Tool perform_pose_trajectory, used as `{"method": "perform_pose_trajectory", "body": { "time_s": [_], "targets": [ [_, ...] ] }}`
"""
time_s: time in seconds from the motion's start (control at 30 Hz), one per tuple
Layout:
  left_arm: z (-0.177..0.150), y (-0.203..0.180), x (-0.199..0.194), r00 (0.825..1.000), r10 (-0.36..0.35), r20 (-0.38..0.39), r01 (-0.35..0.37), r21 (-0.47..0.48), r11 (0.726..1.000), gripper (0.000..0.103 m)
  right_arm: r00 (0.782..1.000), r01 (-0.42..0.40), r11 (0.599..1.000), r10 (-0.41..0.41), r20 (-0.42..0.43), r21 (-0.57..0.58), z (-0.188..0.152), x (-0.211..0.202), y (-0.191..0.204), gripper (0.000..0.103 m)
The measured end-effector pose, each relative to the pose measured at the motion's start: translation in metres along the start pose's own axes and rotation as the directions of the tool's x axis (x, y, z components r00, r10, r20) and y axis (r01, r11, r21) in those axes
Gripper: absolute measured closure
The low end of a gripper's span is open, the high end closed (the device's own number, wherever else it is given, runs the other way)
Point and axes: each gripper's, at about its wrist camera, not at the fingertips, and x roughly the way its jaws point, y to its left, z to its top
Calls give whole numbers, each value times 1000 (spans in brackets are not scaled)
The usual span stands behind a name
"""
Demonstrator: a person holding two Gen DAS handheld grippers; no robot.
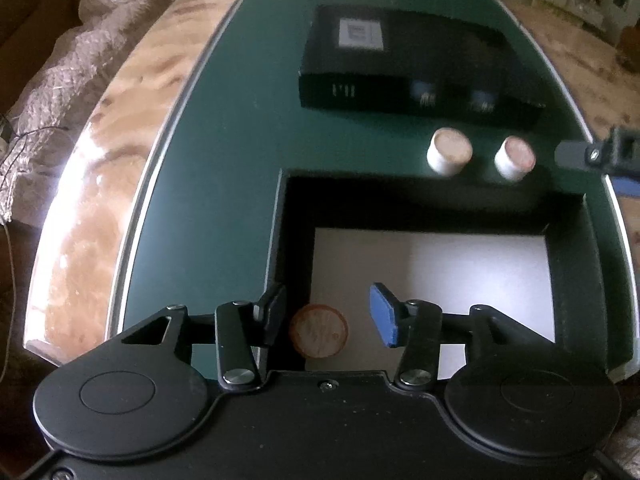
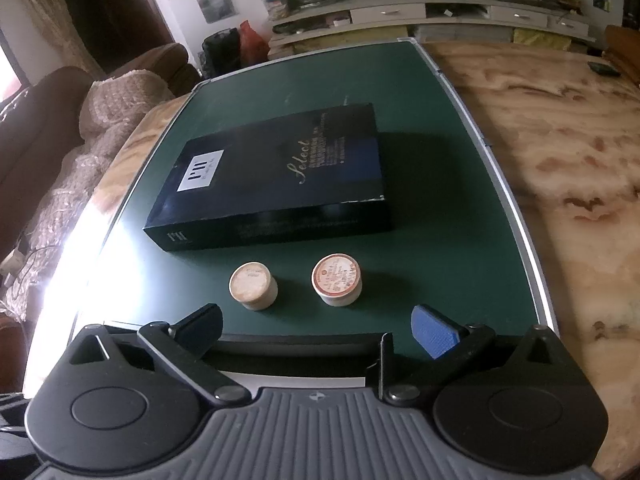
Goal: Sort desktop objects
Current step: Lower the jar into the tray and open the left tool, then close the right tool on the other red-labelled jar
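Two small white round jars (image 1: 449, 151) (image 1: 514, 158) stand on the green mat (image 1: 224, 168), just beyond an open black box (image 1: 576, 264) with a white floor. A third round jar (image 1: 319, 331) lies inside that box. My left gripper (image 1: 329, 314) hovers over the box, jaws open around that jar without touching it. In the right wrist view the two jars (image 2: 253, 286) (image 2: 337, 284) stand ahead of my right gripper (image 2: 316, 330), which is open and empty above the box's near rim. Its tip shows in the left wrist view (image 1: 576, 154).
A large dark flat box (image 2: 276, 176) lies on the mat behind the jars, also in the left wrist view (image 1: 404, 64). The mat rests on a wood-grain table (image 2: 560, 152). A sofa with a throw (image 2: 100, 120) stands at the left.
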Motion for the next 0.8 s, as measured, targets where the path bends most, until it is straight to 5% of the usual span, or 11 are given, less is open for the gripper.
{"method": "perform_pose_trajectory", "body": {
  "time_s": [0.5,0.63,0.8],
  "targets": [
    [7,2,-23,996,-65,63,66,-24,998,42,993,111,993,-112,-27,-32,24,32,-4,0],
    [4,4,-23,995,-69,67,71,-32,997,41,987,123,992,-126,-99,-38,27,58,-4,19],
    [4,8,-23,994,-83,66,85,-40,996,41,978,147,987,-155,-142,-67,26,81,1,22]
  ]
}}
